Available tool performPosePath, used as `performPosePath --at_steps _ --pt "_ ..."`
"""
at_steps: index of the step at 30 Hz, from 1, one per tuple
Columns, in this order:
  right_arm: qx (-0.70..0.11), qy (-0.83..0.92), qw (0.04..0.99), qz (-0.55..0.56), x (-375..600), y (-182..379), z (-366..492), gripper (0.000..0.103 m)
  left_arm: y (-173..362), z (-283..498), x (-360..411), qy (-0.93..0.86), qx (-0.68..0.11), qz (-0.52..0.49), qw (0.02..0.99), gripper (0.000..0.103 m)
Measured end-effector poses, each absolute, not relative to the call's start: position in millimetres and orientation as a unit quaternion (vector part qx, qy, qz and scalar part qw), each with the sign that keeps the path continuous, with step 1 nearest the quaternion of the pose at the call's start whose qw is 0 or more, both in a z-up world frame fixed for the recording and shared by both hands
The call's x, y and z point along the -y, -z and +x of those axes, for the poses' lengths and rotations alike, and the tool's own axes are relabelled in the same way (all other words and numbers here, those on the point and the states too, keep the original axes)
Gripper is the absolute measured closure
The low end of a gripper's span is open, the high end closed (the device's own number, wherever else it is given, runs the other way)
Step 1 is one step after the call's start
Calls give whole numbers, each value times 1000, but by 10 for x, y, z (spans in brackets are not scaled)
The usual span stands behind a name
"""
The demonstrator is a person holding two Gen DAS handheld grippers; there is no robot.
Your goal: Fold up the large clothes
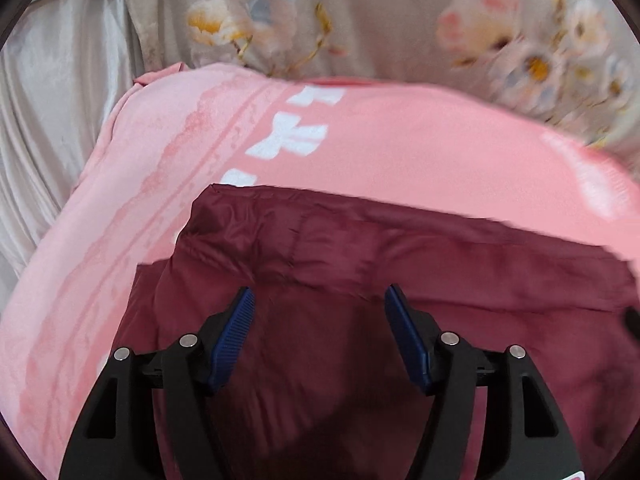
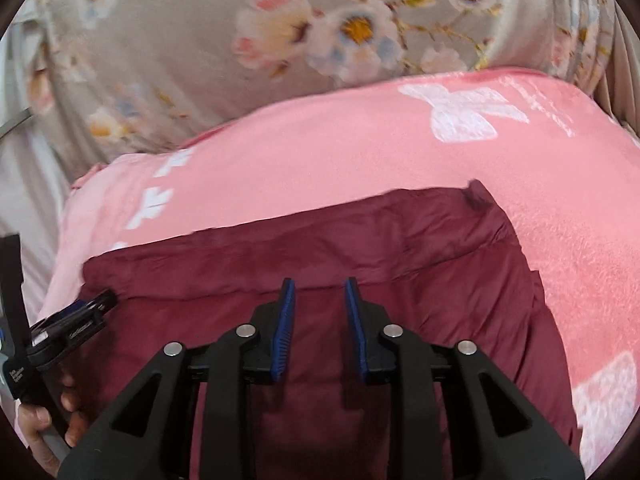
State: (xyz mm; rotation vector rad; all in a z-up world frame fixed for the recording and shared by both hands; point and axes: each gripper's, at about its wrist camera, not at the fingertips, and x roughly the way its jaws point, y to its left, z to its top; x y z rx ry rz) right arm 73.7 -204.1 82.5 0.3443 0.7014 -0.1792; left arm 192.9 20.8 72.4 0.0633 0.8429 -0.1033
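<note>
A dark maroon garment lies folded on a pink blanket; it also shows in the right wrist view. My left gripper is wide open and empty above the garment's near part. My right gripper is open with a narrower gap, empty, hovering over the garment just short of a fold ridge. The left gripper also shows in the right wrist view at the garment's left edge, held by a hand.
The pink blanket with white bow prints covers the bed. A grey floral quilt is bunched behind it, also in the left wrist view. Pale satin fabric lies at the far left.
</note>
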Motion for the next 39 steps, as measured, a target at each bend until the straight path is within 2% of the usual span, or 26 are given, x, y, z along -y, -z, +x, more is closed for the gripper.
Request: performPosePath --at_steps 3,10,31,39 --pt "-343 67 927 135 1730 -860 612 76 -802 1586 -101 67 -398 31 914 39" --pt "-383 67 913 120 1418 -503 527 76 -457 1235 79 60 -413 63 906 37" --pt "-406 83 906 89 1321 -344 619 74 -288 1233 221 37 -414 110 903 36" --pt "-405 79 906 97 1334 -341 617 74 -324 1240 139 50 -412 85 906 36"
